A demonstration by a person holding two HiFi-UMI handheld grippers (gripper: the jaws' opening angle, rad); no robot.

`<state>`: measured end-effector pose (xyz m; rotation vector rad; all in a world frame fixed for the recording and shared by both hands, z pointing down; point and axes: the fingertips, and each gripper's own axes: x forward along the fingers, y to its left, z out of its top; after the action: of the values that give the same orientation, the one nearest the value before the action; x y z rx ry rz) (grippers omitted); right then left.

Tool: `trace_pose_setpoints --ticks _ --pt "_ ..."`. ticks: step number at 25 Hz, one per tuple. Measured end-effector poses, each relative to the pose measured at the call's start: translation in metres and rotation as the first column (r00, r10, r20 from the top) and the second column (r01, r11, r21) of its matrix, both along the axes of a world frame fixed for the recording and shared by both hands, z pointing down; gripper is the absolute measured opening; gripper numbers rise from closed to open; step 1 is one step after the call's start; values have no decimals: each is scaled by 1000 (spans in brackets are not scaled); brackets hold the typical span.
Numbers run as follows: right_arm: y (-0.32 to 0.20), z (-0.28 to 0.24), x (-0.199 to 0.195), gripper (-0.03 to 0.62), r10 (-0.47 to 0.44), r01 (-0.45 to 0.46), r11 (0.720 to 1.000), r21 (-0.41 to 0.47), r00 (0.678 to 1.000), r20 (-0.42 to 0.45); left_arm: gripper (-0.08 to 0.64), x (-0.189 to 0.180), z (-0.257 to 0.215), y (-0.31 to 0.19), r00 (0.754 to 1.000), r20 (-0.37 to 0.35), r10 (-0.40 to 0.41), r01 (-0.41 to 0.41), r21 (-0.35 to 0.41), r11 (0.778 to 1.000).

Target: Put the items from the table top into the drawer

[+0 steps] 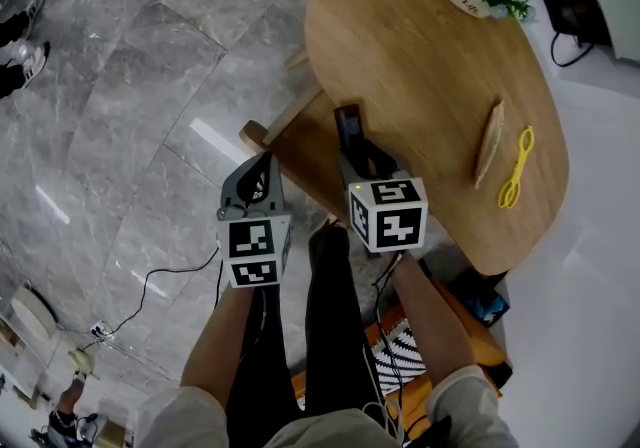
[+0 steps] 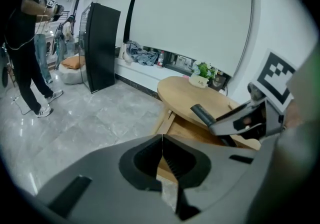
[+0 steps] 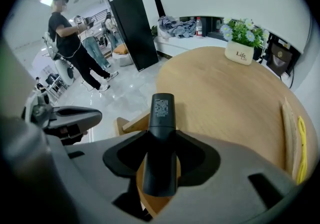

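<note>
Black bar (image 3: 161, 118) is clamped in the jaws of the right gripper (image 3: 160, 154), over the open drawer (image 1: 300, 156).
The bar is held lengthwise along the jaws, tip toward the bench (image 1: 420, 66) beyond the drawer. The left gripper (image 2: 161, 163), jaws shut and empty, is seen beside the drawer. Yellow tongs (image 1: 516, 168) and a tan oblong piece (image 1: 489, 143) are seen well beyond the drawer.

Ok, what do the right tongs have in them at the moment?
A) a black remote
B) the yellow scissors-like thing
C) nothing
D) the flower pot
A: in the right gripper view, the right tongs are closed on a black remote, whose end sticks out past them.
</note>
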<state>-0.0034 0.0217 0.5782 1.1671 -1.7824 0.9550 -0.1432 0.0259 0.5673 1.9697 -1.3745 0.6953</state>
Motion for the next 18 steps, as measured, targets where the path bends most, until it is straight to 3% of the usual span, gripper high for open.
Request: trace_pose_setpoints --ticks 8,12,15,18 --pt "16 28 -24 170 -87 86 995 -56 996 -20 9 -32 14 8 999 7 -50 50 -33 998" --pt "18 40 -26 187 -56 54 995 -85 998 -20 9 -39 17 9 999 18 -42 42 -32 999" --pt "17 43 -26 256 -22 22 996 -85 1000 -2 9 -36 17 8 999 4 -42 42 -43 998" --pt "18 43 -22 256 -4 4 996 -85 1000 0 9 -33 18 10 1000 2 -30 30 -57 998"
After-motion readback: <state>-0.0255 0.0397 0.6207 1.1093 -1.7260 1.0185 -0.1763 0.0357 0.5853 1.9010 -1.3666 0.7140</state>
